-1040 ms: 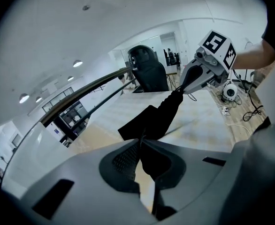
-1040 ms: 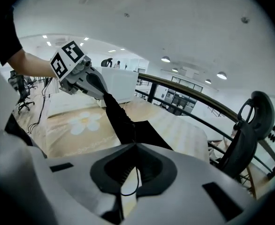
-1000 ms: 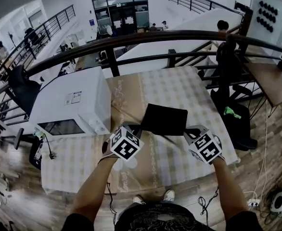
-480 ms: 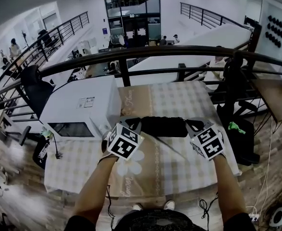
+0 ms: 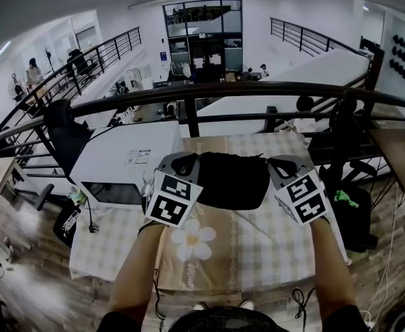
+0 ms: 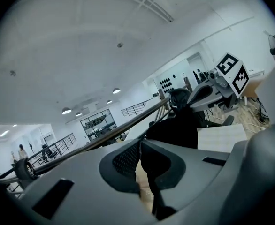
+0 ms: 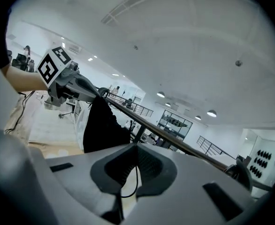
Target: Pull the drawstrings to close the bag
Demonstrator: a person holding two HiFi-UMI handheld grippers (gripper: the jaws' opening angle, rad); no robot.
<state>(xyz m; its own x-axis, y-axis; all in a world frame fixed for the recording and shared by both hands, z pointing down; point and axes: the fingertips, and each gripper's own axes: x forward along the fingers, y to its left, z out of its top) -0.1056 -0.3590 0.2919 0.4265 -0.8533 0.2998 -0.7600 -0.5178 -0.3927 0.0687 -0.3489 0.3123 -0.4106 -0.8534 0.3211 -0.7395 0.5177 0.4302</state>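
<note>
A black drawstring bag (image 5: 233, 180) hangs in the air between my two grippers, above the table, its mouth bunched along the top. My left gripper (image 5: 186, 163) is shut on the drawstring at the bag's left end. At the right end, my right gripper (image 5: 280, 164) is shut on the other drawstring. In the left gripper view the closed left gripper (image 6: 141, 146) pinches a dark cord (image 6: 152, 191), with the bag (image 6: 175, 128) just beyond it. In the right gripper view a thin cord (image 7: 136, 178) loops out of the shut right gripper (image 7: 136, 153) toward the bag (image 7: 102, 128).
A table with a checked cloth (image 5: 265, 237) and a flower print lies below. A white microwave (image 5: 123, 161) stands at its left. A dark railing (image 5: 189, 92) runs behind the table, with a black chair (image 5: 68, 133) at far left. People stand far off.
Both grippers have risen with the bag, which lay flat on the table and now hangs off it. The bag's top has gathered between the grippers.
</note>
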